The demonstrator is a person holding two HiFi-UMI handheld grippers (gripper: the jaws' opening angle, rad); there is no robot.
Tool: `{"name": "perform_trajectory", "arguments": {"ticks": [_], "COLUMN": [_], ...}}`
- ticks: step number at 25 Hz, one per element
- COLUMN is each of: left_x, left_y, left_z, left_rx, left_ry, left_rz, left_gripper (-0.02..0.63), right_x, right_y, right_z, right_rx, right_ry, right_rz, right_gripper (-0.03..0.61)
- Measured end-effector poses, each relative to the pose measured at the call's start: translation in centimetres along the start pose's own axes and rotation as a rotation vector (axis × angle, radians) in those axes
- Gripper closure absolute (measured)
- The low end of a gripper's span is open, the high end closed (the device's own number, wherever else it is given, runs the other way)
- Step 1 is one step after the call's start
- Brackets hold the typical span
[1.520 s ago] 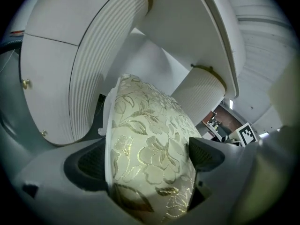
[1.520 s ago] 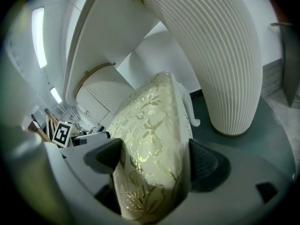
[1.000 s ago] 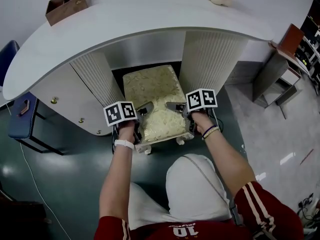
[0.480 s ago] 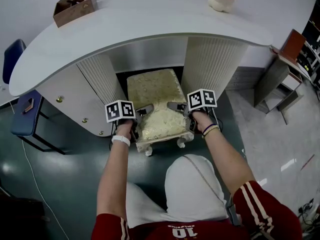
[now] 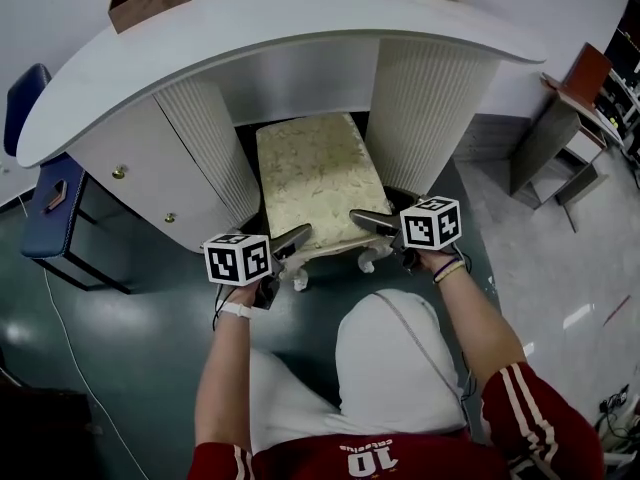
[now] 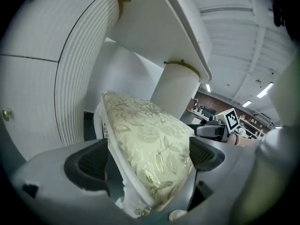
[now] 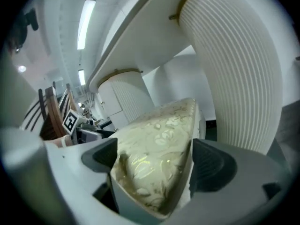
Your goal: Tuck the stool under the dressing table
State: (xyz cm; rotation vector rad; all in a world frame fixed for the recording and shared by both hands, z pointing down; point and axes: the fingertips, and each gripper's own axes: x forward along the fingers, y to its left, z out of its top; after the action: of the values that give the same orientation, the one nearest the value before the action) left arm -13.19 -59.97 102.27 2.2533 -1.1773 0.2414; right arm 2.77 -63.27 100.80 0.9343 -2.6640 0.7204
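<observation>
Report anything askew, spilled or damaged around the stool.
Nothing stands out. The stool sits upright and roughly square between the ribbed pedestals of the dressing table, its near edge just outside; nothing looks spilled or damaged.

The number 10 stands on the person's red shirt (small lettering above it unreadable).

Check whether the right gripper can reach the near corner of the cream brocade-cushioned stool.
Probably yes: the right gripper, whose jaws have just been opening, straddles the cream brocade-cushioned stool at its near corner without pressing, and the white fluted pedestal stands clear beside it.
</observation>
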Motion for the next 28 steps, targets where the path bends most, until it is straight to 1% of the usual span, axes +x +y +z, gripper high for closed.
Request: {"name": "perform_trajectory", "arguments": {"ticks": [3, 4, 6, 8, 9, 13, 19, 28], "left_x": [-0.9, -1.0, -1.1, -1.2, -1.2, -0.9, -0.6, 0.6], "left_y": [-0.9, -1.2, -1.7, -2.0, -2.2, -2.2, -2.1, -0.4], "left_z": [-1.0, -1.4, -2.3, -3.1, -3.5, -3.9, -3.8, -2.0], "left_rx": [0.056, 0.084, 0.15, 0.195, 0.205, 0.222, 0.218, 0.205], "left_ry": [-0.019, -0.019, -0.007, 0.006, 0.008, -0.018, -0.046, -0.036], "left_rz": [0.007, 0.012, 0.027, 0.036, 0.039, 0.084, 0.109, 0.159], "left_gripper": [0.075, 0.075, 0.097, 0.12, 0.123, 0.175, 0.186, 0.201], "right_x": [-0.7, -1.0, -1.5, -1.8, -1.8, -2.0, -2.1, -0.3], "right_y": [1.3, 1.5, 1.8, 1.8, 1.8, 1.4, 0.9, -0.2], "right_z": [-2.1, -2.7, -3.4, -3.6, -3.7, -4.0, -4.0, -2.6], "right_rx": [-0.079, -0.116, -0.173, -0.192, -0.2, -0.239, -0.234, -0.219], "right_ry": [0.014, 0.017, 0.011, -0.011, -0.02, -0.025, -0.036, -0.029], "right_rz": [0.013, 0.008, -0.01, -0.023, -0.031, -0.064, -0.083, -0.106], "right_gripper": [0.09, 0.087, 0.089, 0.091, 0.101, 0.123, 0.126, 0.137]}}
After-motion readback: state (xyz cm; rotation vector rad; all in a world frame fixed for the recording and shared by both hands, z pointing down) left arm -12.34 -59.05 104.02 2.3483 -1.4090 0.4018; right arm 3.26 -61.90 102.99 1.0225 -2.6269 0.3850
